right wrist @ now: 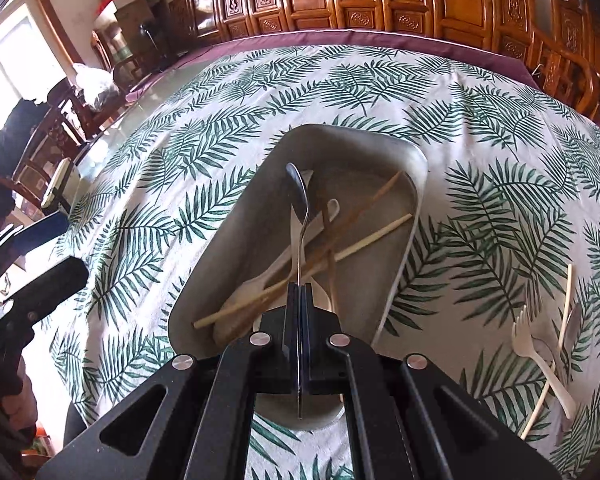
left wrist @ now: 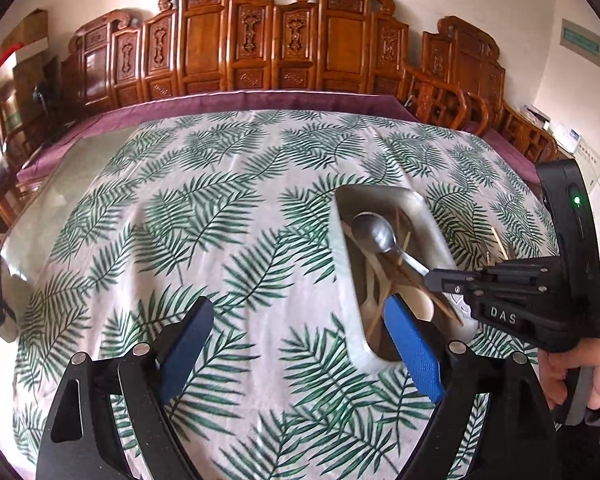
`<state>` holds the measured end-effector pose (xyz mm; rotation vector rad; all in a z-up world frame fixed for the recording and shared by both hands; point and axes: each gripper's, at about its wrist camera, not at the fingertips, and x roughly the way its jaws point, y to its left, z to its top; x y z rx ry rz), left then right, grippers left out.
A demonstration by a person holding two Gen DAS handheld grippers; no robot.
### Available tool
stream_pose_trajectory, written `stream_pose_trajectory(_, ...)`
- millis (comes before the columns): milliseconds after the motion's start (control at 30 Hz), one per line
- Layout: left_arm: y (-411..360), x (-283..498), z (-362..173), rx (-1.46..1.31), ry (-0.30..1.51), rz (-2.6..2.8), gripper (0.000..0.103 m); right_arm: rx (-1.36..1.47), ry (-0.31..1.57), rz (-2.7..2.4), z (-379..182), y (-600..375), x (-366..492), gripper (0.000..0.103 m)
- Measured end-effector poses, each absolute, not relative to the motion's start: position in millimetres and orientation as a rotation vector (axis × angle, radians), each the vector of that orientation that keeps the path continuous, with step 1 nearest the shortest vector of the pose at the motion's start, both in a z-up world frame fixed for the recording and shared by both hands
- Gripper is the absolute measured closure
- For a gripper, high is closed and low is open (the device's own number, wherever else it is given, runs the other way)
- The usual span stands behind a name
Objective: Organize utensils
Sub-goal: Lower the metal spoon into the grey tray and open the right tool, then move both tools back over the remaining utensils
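Left wrist view: my left gripper gapes wide, holding nothing, over the leaf-print tablecloth beside the grey metal tray.

Right wrist view: my right gripper is clamped on the steel spoon above the tray (chopsticks, pale spoons inside); a white plastic fork lies near the cloth's right edge.

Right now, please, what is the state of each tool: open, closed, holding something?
Left tool: open, nothing between its fingers.
Right tool: closed on the handle of the metal spoon, held over the metal tray.

metal spoon held above utensil-filled steel tray.
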<state>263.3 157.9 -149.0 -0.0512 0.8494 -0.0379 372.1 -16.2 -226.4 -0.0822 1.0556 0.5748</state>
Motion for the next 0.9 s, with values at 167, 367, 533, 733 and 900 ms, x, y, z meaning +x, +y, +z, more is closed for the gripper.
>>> stream_pose_trajectory(167,167,258,-152,-0.078,0.853,-0.024,0.019,-0.123,1.038,0.567,-225,-7,374,0.101)
stream_pose_trajectory(367,169,252,-151,-0.076,0.85,-0.025,0.019,-0.147,1.02,0.534,-222,-2,380,0.101)
stream_pose_trajectory(533,168,249,-150,-0.076,0.847,-0.024,0.019,-0.146,1.008,0.522,-217,-1,386,0.101)
stream_pose_trajectory(733,165,247,-147,-0.071,0.845,-0.024,0.019,-0.095,1.018,0.602,-210,-3,382,0.094)
stream_pose_trajectory(900,157,247,-145,-0.065,0.845,-0.031,0.019,-0.132,0.991,0.626,-205,-7,367,0.094)
